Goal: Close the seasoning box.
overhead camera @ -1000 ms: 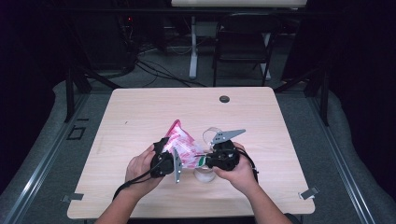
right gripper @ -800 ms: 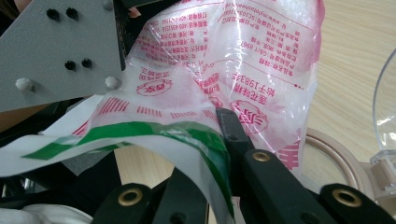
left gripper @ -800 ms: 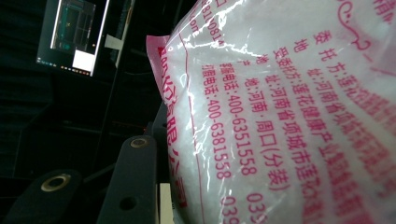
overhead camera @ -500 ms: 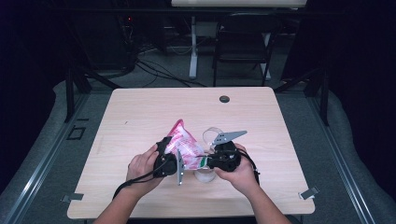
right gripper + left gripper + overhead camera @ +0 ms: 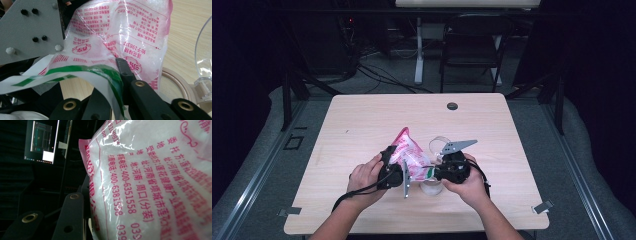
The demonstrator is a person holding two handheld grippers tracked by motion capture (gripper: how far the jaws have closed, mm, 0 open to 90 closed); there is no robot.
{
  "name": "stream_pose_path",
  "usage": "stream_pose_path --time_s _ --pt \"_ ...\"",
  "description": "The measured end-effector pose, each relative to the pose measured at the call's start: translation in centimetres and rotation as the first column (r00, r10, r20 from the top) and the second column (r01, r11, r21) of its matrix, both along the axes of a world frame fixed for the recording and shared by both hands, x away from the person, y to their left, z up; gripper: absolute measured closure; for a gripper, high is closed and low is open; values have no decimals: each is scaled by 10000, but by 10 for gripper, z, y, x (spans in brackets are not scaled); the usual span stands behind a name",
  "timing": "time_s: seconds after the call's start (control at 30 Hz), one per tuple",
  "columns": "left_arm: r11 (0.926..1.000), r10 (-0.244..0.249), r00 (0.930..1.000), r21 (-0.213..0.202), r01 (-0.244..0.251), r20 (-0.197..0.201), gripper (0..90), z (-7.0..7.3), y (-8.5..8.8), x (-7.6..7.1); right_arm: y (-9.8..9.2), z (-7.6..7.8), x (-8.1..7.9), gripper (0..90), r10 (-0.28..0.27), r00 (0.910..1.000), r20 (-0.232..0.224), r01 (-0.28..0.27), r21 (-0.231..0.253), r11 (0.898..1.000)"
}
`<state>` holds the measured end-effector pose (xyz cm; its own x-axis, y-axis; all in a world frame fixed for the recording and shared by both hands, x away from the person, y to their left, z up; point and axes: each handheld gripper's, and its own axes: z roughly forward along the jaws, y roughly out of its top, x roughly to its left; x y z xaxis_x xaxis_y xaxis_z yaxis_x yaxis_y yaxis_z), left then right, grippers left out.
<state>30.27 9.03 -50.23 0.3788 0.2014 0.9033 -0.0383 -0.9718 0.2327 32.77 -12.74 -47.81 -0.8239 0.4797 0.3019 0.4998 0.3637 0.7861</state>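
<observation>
A pink-and-white plastic bag (image 5: 410,154) of white grains stands tilted above the table's front middle, held between both grippers. My left gripper (image 5: 401,167) grips its lower body. In the left gripper view the bag (image 5: 155,182) presses against the left finger (image 5: 71,216) and hides the other. My right gripper (image 5: 433,173) pinches the bag's lower corner from the right. In the right gripper view its jaws (image 5: 117,65) are shut on the crumpled film with a green stripe (image 5: 82,70).
A clear lid (image 5: 439,145) lies just behind the bag, and a round jar (image 5: 431,188) sits under the right gripper, its beige rim (image 5: 175,82) near the jaws. The left gripper's grey plate (image 5: 30,30) is close by. A black disc (image 5: 452,106) lies far back.
</observation>
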Motion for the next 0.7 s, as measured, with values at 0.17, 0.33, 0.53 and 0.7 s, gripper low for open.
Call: stream_pose_path --time_s 0.17,0.33,0.53,0.7 --pt "9999 63 9999 130 -65 153 616 2 -2 -1 -1 0 1 900 -27 10000 -52 27 80 10000" --pt "9996 -4 9999 272 0 159 616 6 -4 1 -4 0 2 900 -34 9999 -123 36 185 9998" --pt "9991 -61 9995 422 48 296 617 9 -4 2 -4 -2 3 900 75 9999 -132 -74 87 9999" --pt "9982 -128 9993 584 107 360 618 13 -6 2 -5 -3 4 900 125 9997 -232 -121 165 9998"
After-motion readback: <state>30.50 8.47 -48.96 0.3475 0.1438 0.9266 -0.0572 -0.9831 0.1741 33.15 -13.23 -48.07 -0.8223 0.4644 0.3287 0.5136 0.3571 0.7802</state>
